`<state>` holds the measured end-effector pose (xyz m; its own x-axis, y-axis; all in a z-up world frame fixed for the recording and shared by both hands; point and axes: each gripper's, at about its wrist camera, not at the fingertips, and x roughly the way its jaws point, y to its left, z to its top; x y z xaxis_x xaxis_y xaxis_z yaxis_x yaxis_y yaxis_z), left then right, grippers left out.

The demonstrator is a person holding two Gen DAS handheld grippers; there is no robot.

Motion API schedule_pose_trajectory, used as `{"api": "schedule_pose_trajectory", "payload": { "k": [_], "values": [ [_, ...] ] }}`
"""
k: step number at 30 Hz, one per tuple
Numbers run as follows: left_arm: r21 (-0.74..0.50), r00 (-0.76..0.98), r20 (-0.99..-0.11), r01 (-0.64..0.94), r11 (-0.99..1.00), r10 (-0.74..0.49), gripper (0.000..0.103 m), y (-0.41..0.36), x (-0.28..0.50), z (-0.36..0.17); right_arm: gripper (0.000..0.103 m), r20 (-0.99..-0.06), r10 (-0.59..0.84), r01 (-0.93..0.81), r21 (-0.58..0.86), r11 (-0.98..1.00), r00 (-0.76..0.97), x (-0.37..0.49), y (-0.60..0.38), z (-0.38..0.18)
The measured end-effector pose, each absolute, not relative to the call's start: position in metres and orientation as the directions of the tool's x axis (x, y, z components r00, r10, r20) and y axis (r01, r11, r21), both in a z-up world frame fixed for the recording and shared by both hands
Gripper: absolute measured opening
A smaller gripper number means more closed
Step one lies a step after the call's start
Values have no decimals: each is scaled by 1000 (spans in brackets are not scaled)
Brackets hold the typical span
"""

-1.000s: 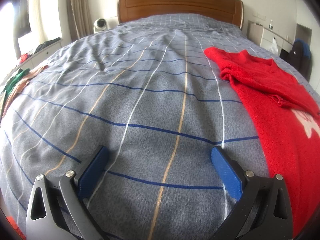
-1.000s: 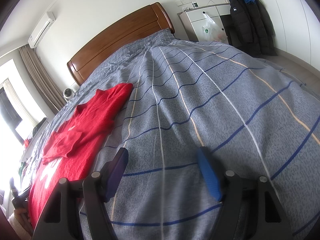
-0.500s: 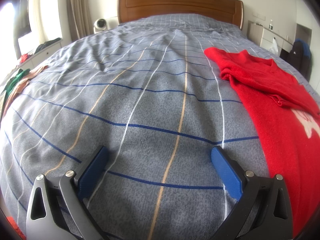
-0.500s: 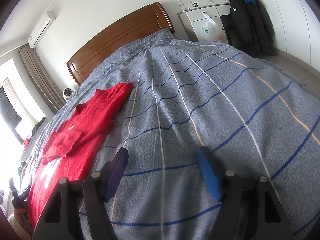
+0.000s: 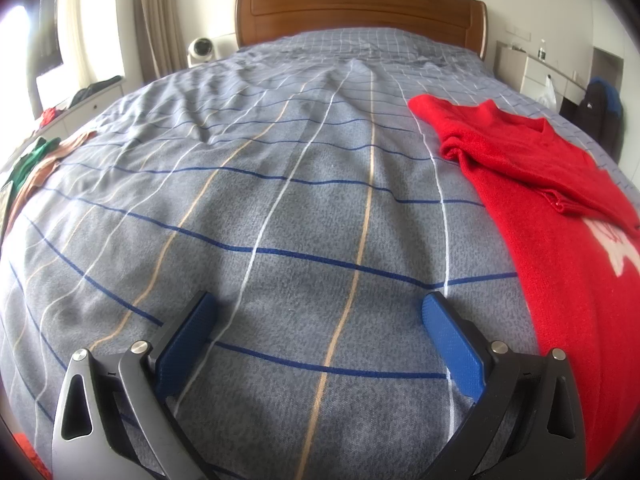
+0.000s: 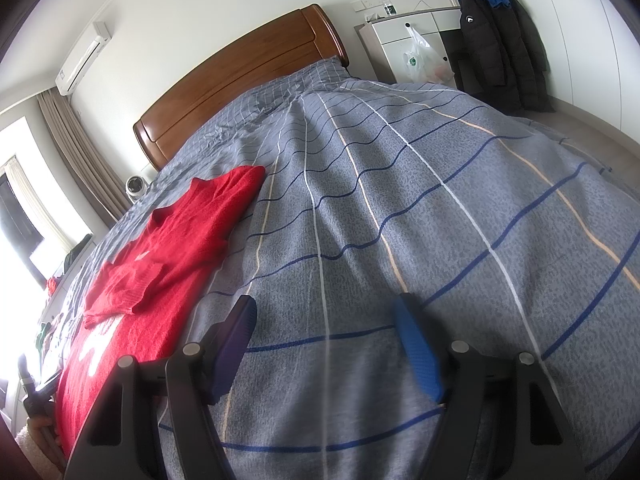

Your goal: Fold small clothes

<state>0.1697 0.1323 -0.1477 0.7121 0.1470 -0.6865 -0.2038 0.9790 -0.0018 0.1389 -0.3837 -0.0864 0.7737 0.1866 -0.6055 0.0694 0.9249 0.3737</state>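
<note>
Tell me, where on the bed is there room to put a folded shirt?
The bare bedspread between the red sweater and the small clothes pile is free, as is the stretch right of the sweater toward the black coat. The sweater's strip is taken.

Wooden headboard point(image 5: 360, 8), daylit window point(image 5: 24, 48)

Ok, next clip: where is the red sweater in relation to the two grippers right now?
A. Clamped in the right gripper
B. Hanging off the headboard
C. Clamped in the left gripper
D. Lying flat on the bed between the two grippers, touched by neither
D: the red sweater lies on the bed, right of the open left gripper and left of the open right gripper, both empty over bare bedding.
</note>
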Motion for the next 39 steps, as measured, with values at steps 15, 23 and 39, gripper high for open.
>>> {"api": "schedule_pose_trajectory", "payload": {
  "k": [15,23,39],
  "values": [
    [-3,720,-679,-202,979,147,102,132,169,-148,71,-606,186,70,373,925,773,139,-383,-86],
    [1,725,-671,-207,978,154,102,134,168,-146,71,-622,172,78,353,932,764,142,-381,-88],
    [-291,529,-792,110,950,-304,96,95,79,-117,71,-763,455,-176,423,889,460,59,-291,-43]
  ]
}}
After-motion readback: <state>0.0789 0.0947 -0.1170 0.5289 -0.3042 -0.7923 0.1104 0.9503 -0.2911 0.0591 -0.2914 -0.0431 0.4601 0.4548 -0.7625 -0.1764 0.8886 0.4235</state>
